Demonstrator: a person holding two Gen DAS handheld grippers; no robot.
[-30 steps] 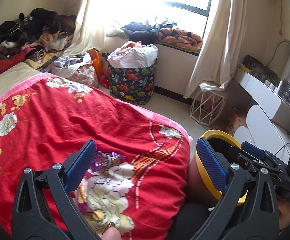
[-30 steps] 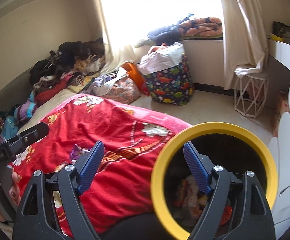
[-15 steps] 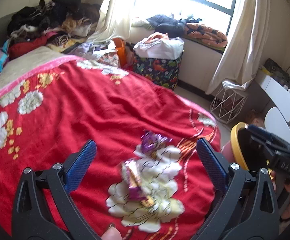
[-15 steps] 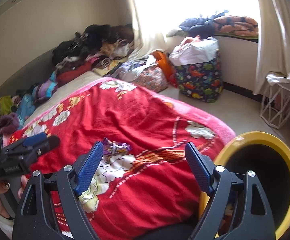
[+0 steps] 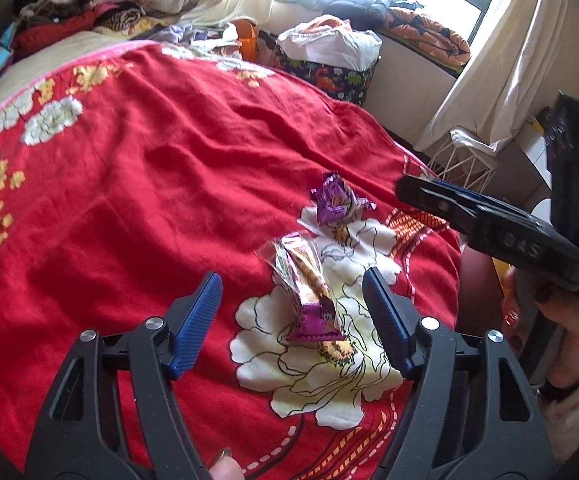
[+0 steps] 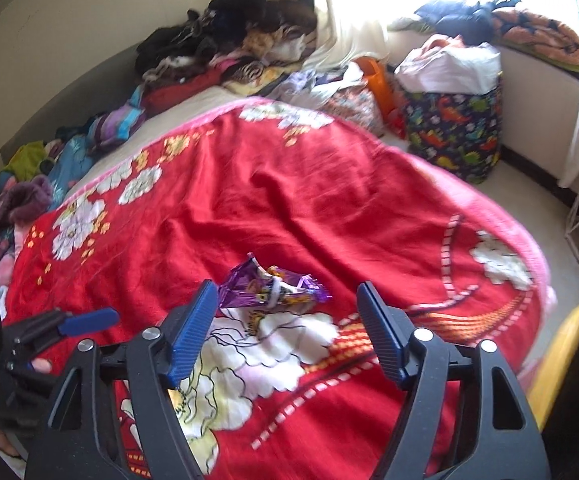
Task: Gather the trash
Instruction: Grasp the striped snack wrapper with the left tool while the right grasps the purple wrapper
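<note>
closing over the red blanket (image 5: pixel 137 184), the left gripper (image 5: pixel 291 304) has a long snack wrapper (image 5: pixel 309 292) between its jaws, untouched. the right gripper (image 6: pixel 287 312), closing too, grips nothing; the crumpled purple wrapper (image 6: pixel 273 290) lies just beyond its left finger.

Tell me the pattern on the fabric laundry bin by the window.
Colourful dinosaurs on dark navy fabric; clearest in the right wrist view.

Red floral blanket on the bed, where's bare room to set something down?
The red floral blanket lies bare across its middle and left, from the pink hem to the two wrappers. It is crowded near the white flower print, where the long snack wrapper and crumpled purple wrapper lie, and at the clothes pile.
</note>
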